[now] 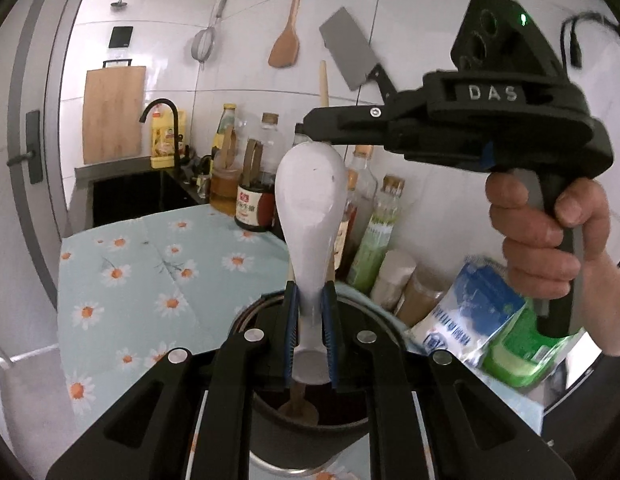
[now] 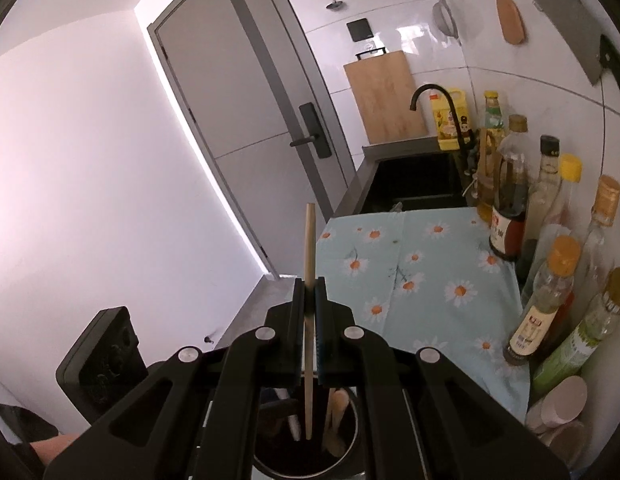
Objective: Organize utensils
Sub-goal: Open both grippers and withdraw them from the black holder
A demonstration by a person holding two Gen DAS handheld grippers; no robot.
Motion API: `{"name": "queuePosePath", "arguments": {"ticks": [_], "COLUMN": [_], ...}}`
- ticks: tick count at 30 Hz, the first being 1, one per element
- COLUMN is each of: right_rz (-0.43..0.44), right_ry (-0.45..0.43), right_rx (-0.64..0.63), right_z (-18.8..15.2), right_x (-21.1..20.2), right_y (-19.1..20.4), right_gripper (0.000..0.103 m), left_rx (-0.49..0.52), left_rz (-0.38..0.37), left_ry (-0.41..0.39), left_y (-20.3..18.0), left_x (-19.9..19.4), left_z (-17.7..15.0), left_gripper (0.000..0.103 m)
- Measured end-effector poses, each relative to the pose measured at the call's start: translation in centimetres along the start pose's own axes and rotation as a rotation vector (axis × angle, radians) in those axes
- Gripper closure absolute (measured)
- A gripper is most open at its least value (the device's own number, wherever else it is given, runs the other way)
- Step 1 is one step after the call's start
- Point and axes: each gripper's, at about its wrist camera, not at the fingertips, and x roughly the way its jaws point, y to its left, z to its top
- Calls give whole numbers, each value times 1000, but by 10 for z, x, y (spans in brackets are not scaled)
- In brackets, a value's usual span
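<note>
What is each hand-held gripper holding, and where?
Left hand-held gripper: white plastic rice spoon, by its handle. Right hand-held gripper: thin wooden chopstick, around mid-length.

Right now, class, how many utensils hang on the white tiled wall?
4: a steel ladle far left, a mesh strainer, a wooden spatula, then a grey cleaver far right. The right gripper may hide more.
</note>
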Motion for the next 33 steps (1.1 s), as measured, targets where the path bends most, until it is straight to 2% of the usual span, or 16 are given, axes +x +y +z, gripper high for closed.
{"name": "queuePosePath", "arguments": {"ticks": [1, 3, 4, 5, 13, 30, 33], "right_rz": [-2, 0, 3, 3, 3, -20, -24], "right_ry": [4, 18, 32, 41, 43, 28, 31], "right_rx": [-3, 0, 12, 26, 55, 18, 7], "right_z": [-2, -7, -9, -11, -18, -31, -34], "right_x": [1, 3, 5, 6, -1, -40, -49], "right_y": [1, 1, 1, 0, 2, 29, 34], "right_gripper": [97, 96, 96, 95, 85, 83, 76], "left_rx": [-5, -16, -24, -30, -39, -87, -86], "left_rz": [0, 9, 14, 13, 20, 14, 21], "left_ry": [7, 8, -2, -6, -17, -72, -76], "left_y": [0, 2, 2, 2, -1, -16, -22], "left_x": [0, -2, -4, -7, -20, -66, -77], "left_z": [-1, -1, -1, 0, 3, 1, -1], "left_gripper": [89, 81, 69, 64, 63, 63, 63]}}
